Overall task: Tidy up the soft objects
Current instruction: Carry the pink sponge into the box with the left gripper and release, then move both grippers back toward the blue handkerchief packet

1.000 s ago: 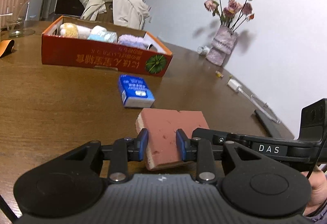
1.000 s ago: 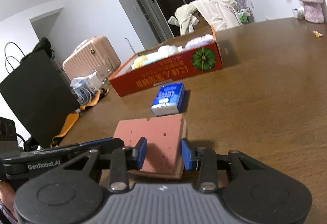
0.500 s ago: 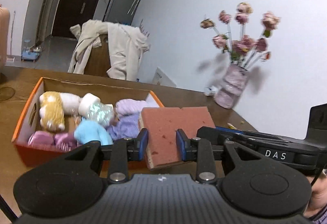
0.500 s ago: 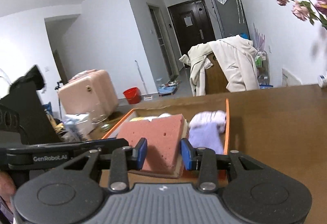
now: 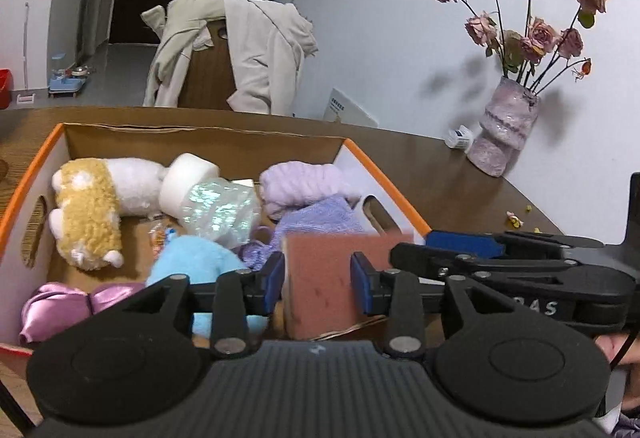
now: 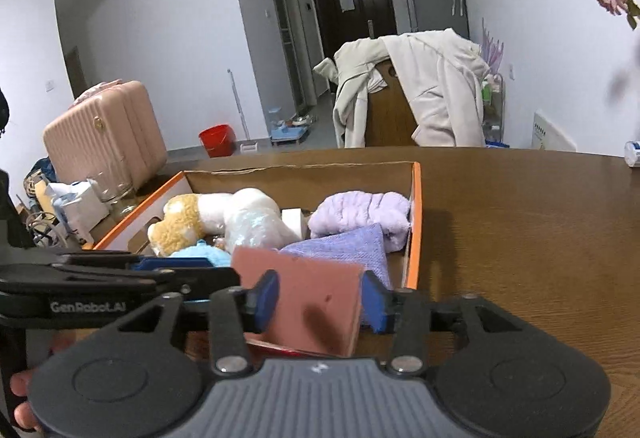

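The wooden table (image 6: 520, 230) fills the lower right of the right wrist view, and the open cardboard box (image 5: 384, 178) sits across the middle of both views, its orange rim facing the grippers so things can go in from above. It is already crowded. A tan and white plush toy (image 5: 88, 214) lies at the left, a shiny wrapped bundle (image 5: 216, 210) sits in the centre, a lilac towel (image 5: 304, 190) and purple cloth (image 6: 348, 250) are bunched toward the right wall, and a blue plush (image 5: 192, 262) and pink satin piece (image 5: 60, 302) lie near the front.

The pink sponge (image 5: 320, 286) hangs at the box's near edge, low in the centre of each view, over the purple cloth, probably because that corner has room.

Both tools flank it from opposite ends. The left gripper (image 5: 318, 280) has just been opening, and a thin gap shows between each blue pad and the sponge. The right gripper (image 6: 320, 298) has also just been opening; its pads stand clear of the sponge, which tilts and blurs as if dropping free. I judge this the release into the box.
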Available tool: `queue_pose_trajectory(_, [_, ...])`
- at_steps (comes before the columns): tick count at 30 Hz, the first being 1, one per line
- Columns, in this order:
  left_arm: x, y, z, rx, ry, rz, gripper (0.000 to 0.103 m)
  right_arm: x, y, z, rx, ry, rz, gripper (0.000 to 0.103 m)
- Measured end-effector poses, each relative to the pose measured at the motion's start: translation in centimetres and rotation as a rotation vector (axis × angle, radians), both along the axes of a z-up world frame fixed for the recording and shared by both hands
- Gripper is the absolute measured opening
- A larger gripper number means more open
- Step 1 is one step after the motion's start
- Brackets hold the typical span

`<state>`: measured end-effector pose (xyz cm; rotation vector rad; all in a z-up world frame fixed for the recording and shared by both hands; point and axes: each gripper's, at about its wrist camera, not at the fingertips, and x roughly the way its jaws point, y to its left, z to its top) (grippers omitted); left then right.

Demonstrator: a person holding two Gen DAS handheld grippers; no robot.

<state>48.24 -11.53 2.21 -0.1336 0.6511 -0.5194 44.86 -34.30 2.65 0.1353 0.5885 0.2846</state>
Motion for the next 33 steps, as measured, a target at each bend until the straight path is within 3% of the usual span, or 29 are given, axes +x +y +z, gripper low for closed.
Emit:
queue_pose_trajectory(9, [-4.6,3.3,3.9,0.044,-0.091,0.066,0.044,-4.0,-0.6,3.9,-0.003,-0.088,-0.017,0.054])
queue_pose_trajectory(18, [-15.4,7.5,7.1,0.069,-0.231,0.173,0.061,-13.4,0.2,7.0,-0.048,-0.172,0.013,0.064])
queue_pose_trajectory(20, [-18.7,8.3,7.0,0.054,-0.262,0.198,0.068,-16.1,0.9,7.0,-0.065,-0.197,0.022,0.067])
queue_pose_trajectory(23, [-23.2,9.3,6.5,0.037,-0.291,0.231,0.083,-20.4,2.2,6.5,-0.080,-0.231,0.028,0.079])
queue_pose_trajectory(29, [-31.0,10.5,3.6,0.091,-0.294,0.338,0.093,-27.5,4.2,4.6,-0.119,-0.273,0.009,0.090])
queue_pose_trajectory(30, [-31.9,10.7,3.1,0.105,-0.289,0.342,0.093,-29.0,4.6,4.0,-0.122,-0.276,0.003,0.095])
queue_pose_trajectory(33, [-34.2,10.9,2.1,0.155,-0.295,0.338,0.096,-31.9,5.1,2.3,-0.081,-0.250,-0.006,0.095])
